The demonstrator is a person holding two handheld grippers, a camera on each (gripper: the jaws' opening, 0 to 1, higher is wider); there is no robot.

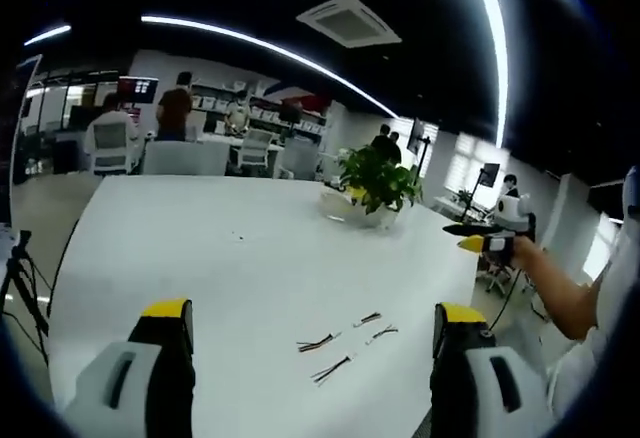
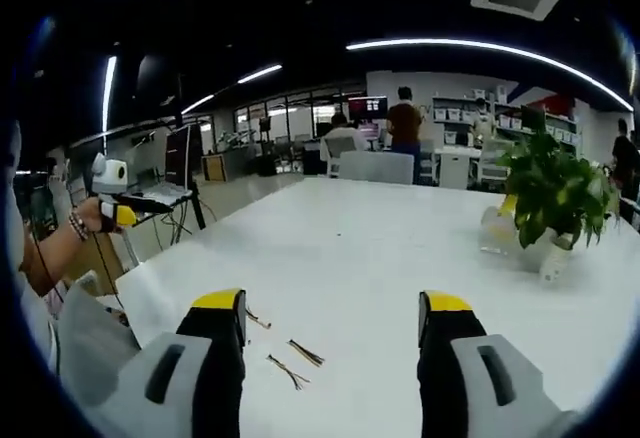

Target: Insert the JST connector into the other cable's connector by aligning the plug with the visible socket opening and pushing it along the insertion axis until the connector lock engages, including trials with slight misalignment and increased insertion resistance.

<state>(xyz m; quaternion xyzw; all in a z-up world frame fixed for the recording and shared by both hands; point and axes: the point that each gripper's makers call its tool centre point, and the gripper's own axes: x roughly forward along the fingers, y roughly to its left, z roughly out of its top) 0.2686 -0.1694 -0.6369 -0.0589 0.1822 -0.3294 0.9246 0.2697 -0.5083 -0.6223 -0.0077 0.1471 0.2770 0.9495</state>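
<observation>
Several short thin cables with small connectors lie loose on the white table (image 1: pixel 200 248). In the left gripper view the cables (image 1: pixel 340 343) sit just ahead of and between my left gripper's (image 1: pixel 313 310) yellow-tipped jaws, which stand wide open and hold nothing. In the right gripper view the cables (image 2: pixel 296 360) lie near the left jaw of my right gripper (image 2: pixel 332 301), which is also open and holds nothing. Each gripper appears in the other's view, held up in the air beside the table: the right gripper (image 1: pixel 468 236) and the left gripper (image 2: pixel 135 208).
A potted green plant (image 1: pixel 378 183) (image 2: pixel 550 193) in a white pot stands on the table beyond the cables. Chairs (image 1: pixel 185 156) line the far edge, and people stand and sit among desks behind them. A person's forearm (image 1: pixel 560 293) reaches in at the right.
</observation>
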